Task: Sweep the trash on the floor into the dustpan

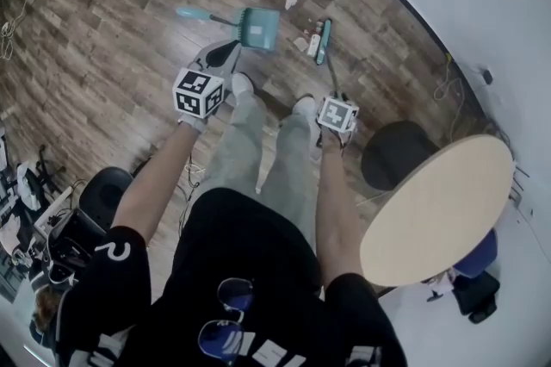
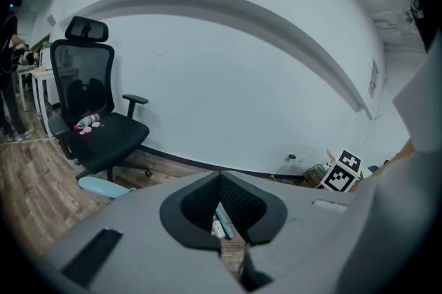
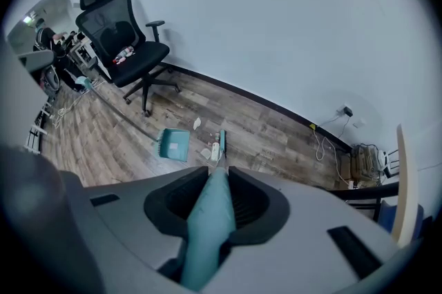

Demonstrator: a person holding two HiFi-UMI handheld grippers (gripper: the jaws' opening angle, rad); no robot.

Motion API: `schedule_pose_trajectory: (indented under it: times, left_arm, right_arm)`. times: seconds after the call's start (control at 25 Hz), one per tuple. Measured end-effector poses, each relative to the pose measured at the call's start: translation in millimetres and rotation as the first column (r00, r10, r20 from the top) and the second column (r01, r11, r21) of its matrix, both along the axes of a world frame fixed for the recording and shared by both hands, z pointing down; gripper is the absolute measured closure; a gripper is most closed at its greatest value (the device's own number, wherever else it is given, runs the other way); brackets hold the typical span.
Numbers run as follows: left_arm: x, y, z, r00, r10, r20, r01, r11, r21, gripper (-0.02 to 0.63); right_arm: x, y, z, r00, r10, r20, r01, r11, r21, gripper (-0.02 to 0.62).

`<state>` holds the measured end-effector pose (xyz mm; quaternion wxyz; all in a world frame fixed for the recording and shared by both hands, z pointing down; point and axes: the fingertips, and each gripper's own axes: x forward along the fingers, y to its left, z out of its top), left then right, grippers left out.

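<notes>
A teal dustpan lies on the wood floor, its pale blue handle pointing left. The dustpan also shows in the right gripper view. A teal broom head rests on the floor just right of it, with a few white scraps of trash between them and one scrap farther off. My right gripper is shut on the broom handle. My left gripper hangs above the floor just short of the dustpan; its jaws meet at the tips and hold nothing.
A black office chair with a bottle on its seat stands by the white wall. A round wooden table and a black round base are at my right. My shoes stand behind the dustpan. Cables run along the wall.
</notes>
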<state>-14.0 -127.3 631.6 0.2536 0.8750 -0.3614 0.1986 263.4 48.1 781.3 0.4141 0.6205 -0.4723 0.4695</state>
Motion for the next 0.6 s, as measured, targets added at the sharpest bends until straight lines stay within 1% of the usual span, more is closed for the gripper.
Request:
schedule_pose_trajectory:
  times: [0.24, 0.6]
  left_arm:
    - [-28.3, -7.0, 3.4, 0.999, -0.038, 0.001, 0.038, 0.999, 0.01, 0.609]
    - [-65.0, -18.6, 9.4, 0.996, -0.085, -0.012, 0.085, 0.996, 0.001, 0.608]
  right_arm:
    - [-33.0, -13.0, 0.8, 0.998, -0.056, 0.015, 0.056, 0.998, 0.009, 0.511]
    - [-85.5, -30.5, 0.0, 0.996, -0.085, 0.042, 0.084, 0.996, 0.018, 0.511]
